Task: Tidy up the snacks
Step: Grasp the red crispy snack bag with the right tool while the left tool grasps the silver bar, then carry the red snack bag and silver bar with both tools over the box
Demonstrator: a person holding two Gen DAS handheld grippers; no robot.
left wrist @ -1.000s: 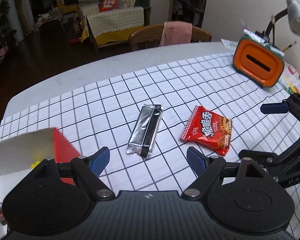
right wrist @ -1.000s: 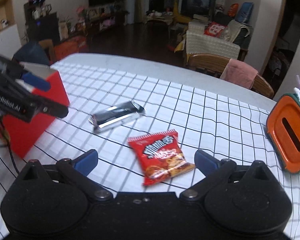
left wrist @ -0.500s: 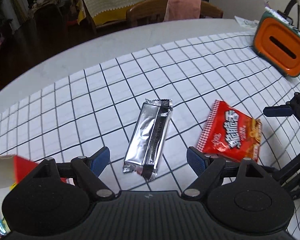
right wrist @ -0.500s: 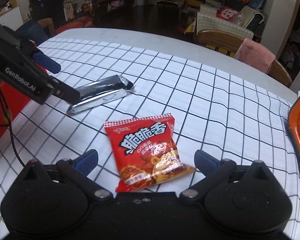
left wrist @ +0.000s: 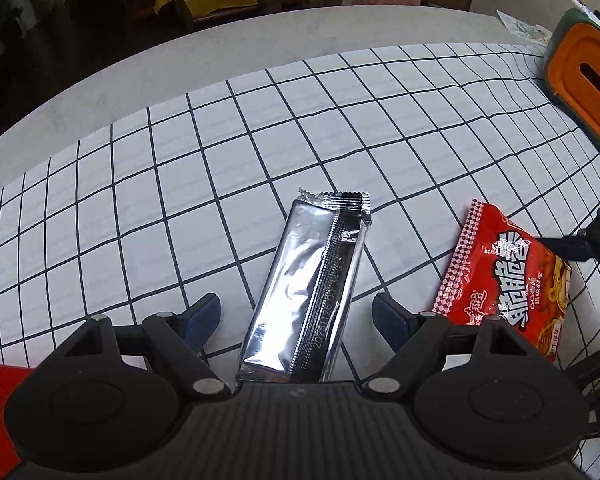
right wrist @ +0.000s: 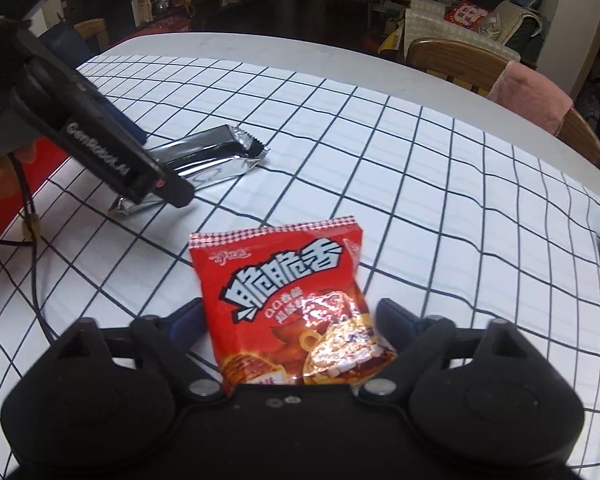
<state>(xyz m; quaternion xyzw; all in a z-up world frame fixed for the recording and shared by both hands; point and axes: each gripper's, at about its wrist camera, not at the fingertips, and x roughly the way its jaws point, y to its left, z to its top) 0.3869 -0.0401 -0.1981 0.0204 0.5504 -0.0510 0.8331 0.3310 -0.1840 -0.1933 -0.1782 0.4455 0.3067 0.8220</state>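
On gridded tablecloth (left wrist: 260, 128), two snack packets

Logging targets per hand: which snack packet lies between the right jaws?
The red packet, printed with white characters, lies between the closing right jaws. The plain silver packet lies apart, between the left jaws.

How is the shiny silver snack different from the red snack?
The silver packet is long, narrow and plain foil; the red packet is shorter, wider and printed with big characters. The silver packet lies between the left gripper; the red packet lies between the right gripper, whose jaws are closing. Both lie flat on the checked cloth.
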